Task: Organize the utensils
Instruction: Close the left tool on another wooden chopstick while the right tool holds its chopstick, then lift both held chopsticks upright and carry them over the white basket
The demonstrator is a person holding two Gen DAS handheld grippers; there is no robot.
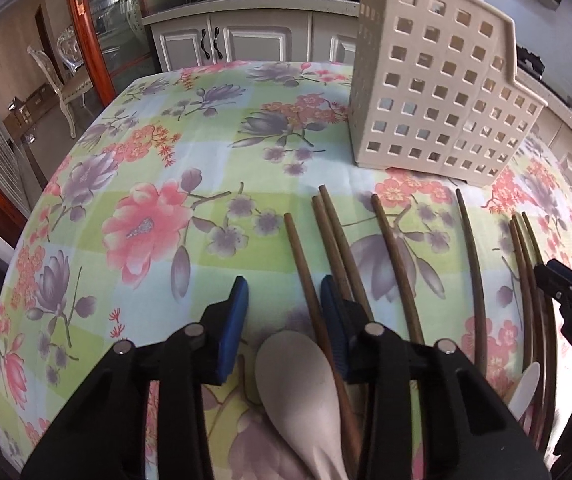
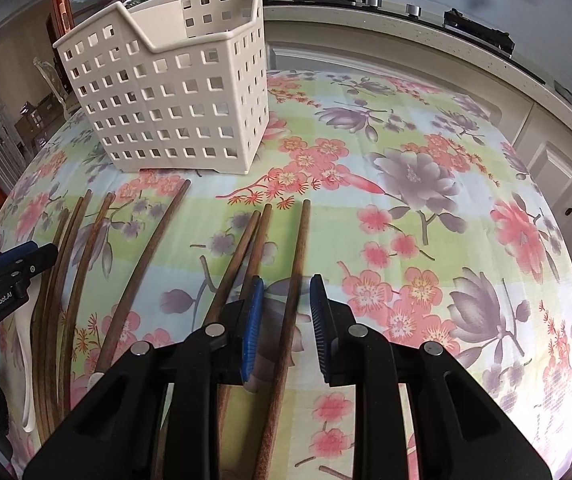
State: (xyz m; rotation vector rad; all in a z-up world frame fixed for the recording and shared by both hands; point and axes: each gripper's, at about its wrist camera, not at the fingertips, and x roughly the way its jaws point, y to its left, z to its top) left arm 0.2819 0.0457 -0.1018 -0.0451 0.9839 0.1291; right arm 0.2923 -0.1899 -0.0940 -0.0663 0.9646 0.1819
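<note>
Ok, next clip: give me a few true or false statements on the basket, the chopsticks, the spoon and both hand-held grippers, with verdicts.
1. The basket stands upright on the tablecloth. True.
2. Chopsticks already stand in the basket. False: the chopsticks lie on the cloth.
3. One chopstick runs between the right hand-held gripper fingers. True.
4. A metal fork lies under the left hand-held gripper. False: a pale spoon lies there.
5. The basket lies tipped over. False: it is upright.

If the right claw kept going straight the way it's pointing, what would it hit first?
Probably the long brown wooden utensil handle lying between the right claw's open blue pads, then the floral tablecloth under it; depth is hard to judge.
</note>
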